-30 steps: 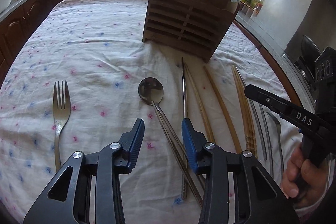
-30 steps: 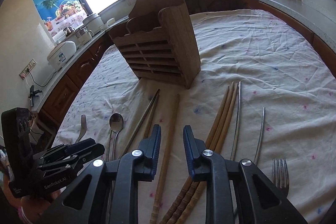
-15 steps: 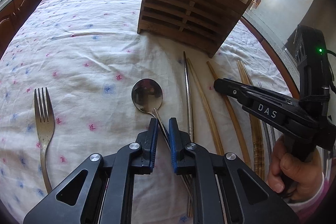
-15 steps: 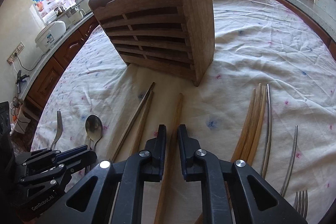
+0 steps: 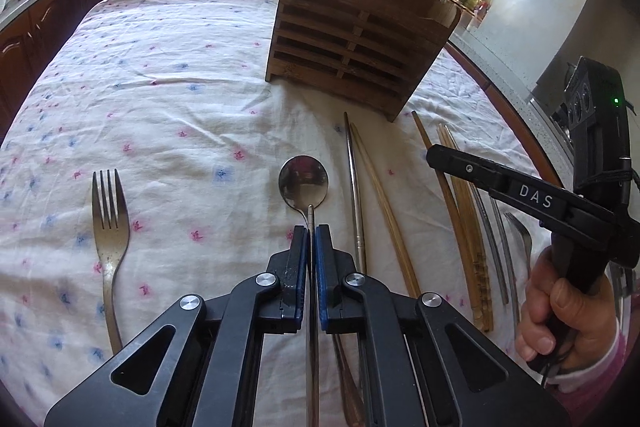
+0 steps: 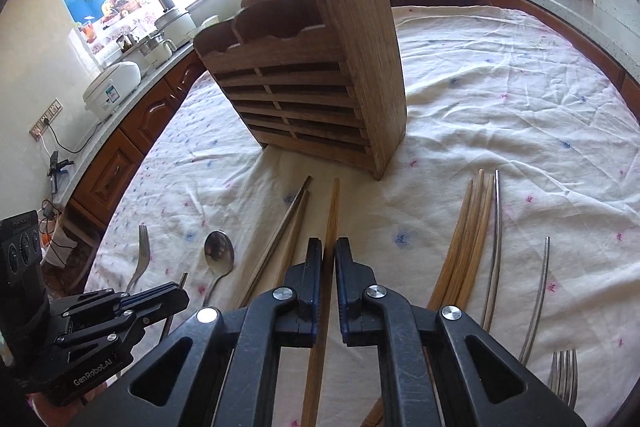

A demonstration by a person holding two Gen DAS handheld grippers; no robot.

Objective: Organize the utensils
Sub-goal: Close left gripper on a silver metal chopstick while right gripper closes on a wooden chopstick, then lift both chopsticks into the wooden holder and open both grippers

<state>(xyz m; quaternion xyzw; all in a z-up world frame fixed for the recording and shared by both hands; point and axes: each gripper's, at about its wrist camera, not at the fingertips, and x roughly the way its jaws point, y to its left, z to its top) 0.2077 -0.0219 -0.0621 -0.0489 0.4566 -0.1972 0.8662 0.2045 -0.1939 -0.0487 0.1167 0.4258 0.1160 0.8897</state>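
A wooden slatted utensil holder (image 5: 360,39) (image 6: 320,95) stands upright on the cloth. My left gripper (image 5: 311,233) is shut on a thin metal chopstick (image 5: 311,307) that points at a steel spoon (image 5: 303,182). My right gripper (image 6: 328,247) is shut on a wooden chopstick (image 6: 330,223), and it also shows in the left wrist view (image 5: 520,187). A metal and a wooden chopstick (image 5: 360,179) lie side by side in front of the holder. A bundle of wooden chopsticks (image 6: 468,247) lies to the right.
A fork (image 5: 109,227) lies at the left on the flowered cloth (image 5: 160,107). Metal chopsticks (image 6: 494,247) and another fork (image 6: 562,375) lie at the right. Kitchen counters with appliances (image 6: 116,87) ring the table.
Both grippers went from open to shut: the left on the metal chopstick, the right on the wooden chopstick. Both then drew back from the holder a little.
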